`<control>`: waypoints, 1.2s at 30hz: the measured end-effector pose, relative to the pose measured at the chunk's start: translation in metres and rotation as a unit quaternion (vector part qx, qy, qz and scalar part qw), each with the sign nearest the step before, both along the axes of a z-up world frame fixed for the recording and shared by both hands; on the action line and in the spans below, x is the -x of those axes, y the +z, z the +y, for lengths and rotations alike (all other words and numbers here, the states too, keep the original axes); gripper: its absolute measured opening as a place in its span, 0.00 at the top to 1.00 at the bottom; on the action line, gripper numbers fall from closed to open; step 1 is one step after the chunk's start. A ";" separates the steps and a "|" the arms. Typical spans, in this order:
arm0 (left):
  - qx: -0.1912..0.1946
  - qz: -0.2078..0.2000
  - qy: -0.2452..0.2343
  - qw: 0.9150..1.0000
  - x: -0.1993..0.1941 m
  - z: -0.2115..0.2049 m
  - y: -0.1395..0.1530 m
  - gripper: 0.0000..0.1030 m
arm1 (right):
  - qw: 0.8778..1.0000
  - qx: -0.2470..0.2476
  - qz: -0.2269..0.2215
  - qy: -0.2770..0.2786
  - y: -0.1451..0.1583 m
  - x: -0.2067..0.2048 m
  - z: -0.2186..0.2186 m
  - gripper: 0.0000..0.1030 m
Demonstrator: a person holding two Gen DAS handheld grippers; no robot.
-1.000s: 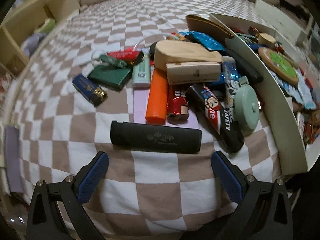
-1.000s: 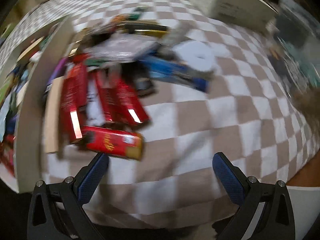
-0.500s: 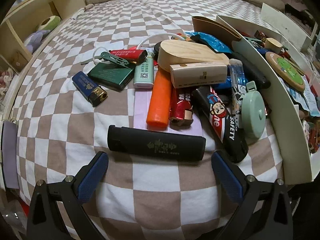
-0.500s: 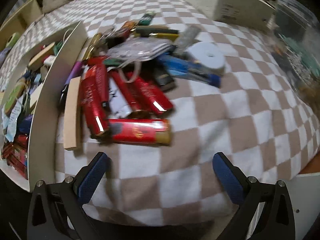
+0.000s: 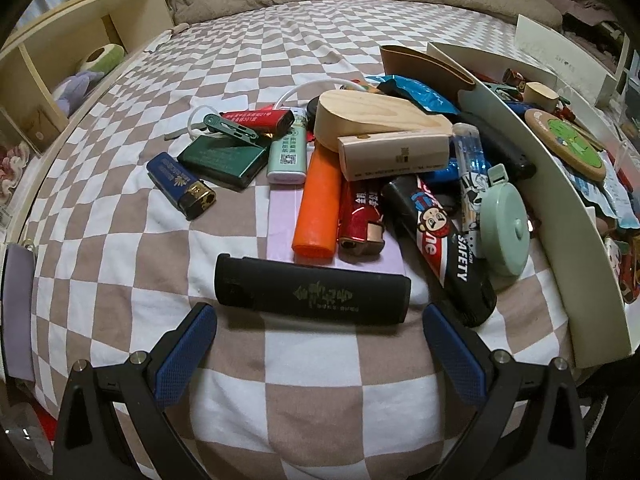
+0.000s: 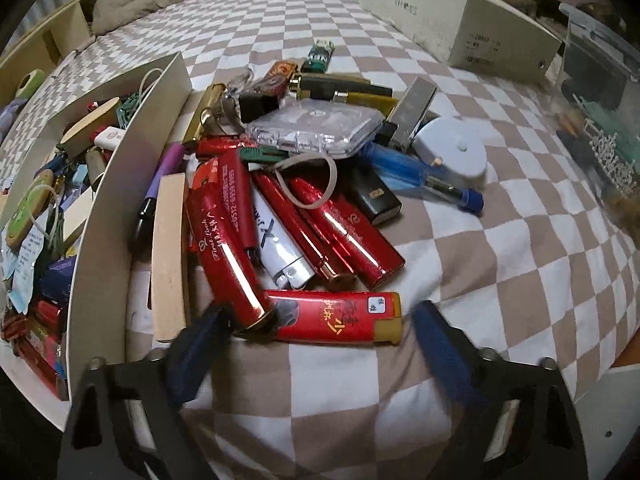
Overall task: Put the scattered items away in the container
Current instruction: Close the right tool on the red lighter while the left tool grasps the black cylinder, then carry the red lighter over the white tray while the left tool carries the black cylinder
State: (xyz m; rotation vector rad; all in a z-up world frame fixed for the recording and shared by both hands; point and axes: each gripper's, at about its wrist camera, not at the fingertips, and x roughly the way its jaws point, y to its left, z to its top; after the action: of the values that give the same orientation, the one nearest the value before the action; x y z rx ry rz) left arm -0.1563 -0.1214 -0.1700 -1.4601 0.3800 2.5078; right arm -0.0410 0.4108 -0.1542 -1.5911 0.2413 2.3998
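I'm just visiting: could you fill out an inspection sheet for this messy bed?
Surface: checkered bedcover.
Job's things: lighters heaped beside the white container, already part filled.
Clutter: wooden block, mint tape measure, clear case.
Grippers: left gripper open, just short of a black lighter; right gripper closing around a red lighter, pads not yet pressing.
Cables: white cord looping in the left pile.
Surroundings: wooden shelf, white box.
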 end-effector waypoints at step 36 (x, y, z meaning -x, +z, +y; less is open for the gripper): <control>-0.035 0.065 0.049 0.996 -0.025 -0.019 0.045 0.19 | 0.987 0.104 0.114 -0.044 0.041 -0.073 -0.007 0.20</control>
State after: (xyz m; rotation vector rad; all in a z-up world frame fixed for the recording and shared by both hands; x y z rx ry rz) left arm -0.1316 -0.1403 -0.1251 -1.3257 0.2435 2.6726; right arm 0.0317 0.4033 -0.1131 -1.3499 0.6106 2.5543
